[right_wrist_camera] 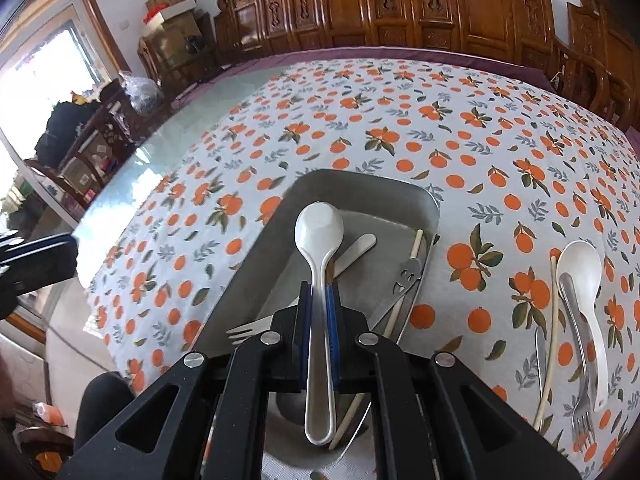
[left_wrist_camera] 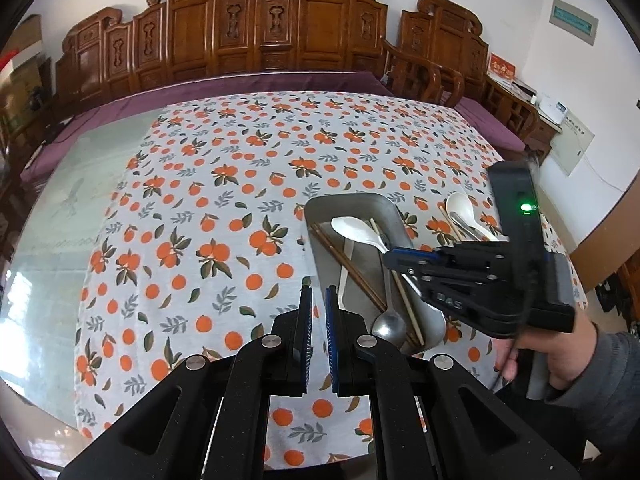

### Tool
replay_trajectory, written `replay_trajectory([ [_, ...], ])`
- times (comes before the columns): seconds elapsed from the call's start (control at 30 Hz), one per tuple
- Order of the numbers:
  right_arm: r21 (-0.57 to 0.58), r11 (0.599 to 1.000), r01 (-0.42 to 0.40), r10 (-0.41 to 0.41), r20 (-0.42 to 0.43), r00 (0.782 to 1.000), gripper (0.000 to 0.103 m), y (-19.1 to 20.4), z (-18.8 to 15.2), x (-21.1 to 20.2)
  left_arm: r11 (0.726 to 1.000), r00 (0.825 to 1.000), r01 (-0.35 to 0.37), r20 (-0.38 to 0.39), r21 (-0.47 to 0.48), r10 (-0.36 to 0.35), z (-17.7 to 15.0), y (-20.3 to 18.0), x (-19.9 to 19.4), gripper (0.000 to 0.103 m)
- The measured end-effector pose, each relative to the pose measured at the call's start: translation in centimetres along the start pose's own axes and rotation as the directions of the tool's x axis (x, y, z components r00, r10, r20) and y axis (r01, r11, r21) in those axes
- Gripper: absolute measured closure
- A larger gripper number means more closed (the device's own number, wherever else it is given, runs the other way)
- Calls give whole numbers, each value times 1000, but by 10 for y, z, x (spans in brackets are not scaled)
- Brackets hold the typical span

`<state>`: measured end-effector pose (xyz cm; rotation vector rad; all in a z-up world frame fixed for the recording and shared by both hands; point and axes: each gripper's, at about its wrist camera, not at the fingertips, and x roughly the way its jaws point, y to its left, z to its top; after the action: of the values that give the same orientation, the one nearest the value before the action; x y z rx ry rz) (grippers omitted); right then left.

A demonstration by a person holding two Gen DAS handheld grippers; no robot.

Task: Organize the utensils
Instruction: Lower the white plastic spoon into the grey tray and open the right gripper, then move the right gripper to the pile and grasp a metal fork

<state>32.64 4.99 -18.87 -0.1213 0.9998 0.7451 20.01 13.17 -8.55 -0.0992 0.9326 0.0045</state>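
Note:
My right gripper (right_wrist_camera: 319,292) is shut on the handle of a white spoon (right_wrist_camera: 320,224), held over the metal tray (right_wrist_camera: 360,178). From the left wrist view the same gripper (left_wrist_camera: 390,258) and spoon (left_wrist_camera: 360,232) hang above the tray (left_wrist_camera: 348,200). The tray holds brown chopsticks (left_wrist_camera: 344,260), a metal spoon (left_wrist_camera: 386,326), a fork (right_wrist_camera: 248,330), a pale chopstick (right_wrist_camera: 416,244) and a smiley-cut utensil (right_wrist_camera: 408,276). My left gripper (left_wrist_camera: 319,292) is shut with nothing in it, above the cloth left of the tray.
On the orange-print tablecloth (left_wrist_camera: 240,184) right of the tray lie another white spoon (right_wrist_camera: 580,264), a metal fork (right_wrist_camera: 580,420) and a pale chopstick (right_wrist_camera: 552,320). Bare glass tabletop (left_wrist_camera: 80,208) shows at the left. Carved wooden chairs (left_wrist_camera: 260,32) line the far side.

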Motion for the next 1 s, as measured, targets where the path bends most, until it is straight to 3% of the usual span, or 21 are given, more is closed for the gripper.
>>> replay_trajectory([
  [0.47,-9,999,-34,34,-51,998,92,13,-4,29,1000,1000,-7,2,-9,7,-4,0,-7,98],
  [0.87,-18,999,-41,42,84,996,92,-25,-17,-55,1000,1000,20,16,14,-20,6,-29,-9,97],
  [1.0,1,1000,0,0,112,994,92,-53,-25,-82,998,999,45,22,38,-46,11,-48,-4,81],
])
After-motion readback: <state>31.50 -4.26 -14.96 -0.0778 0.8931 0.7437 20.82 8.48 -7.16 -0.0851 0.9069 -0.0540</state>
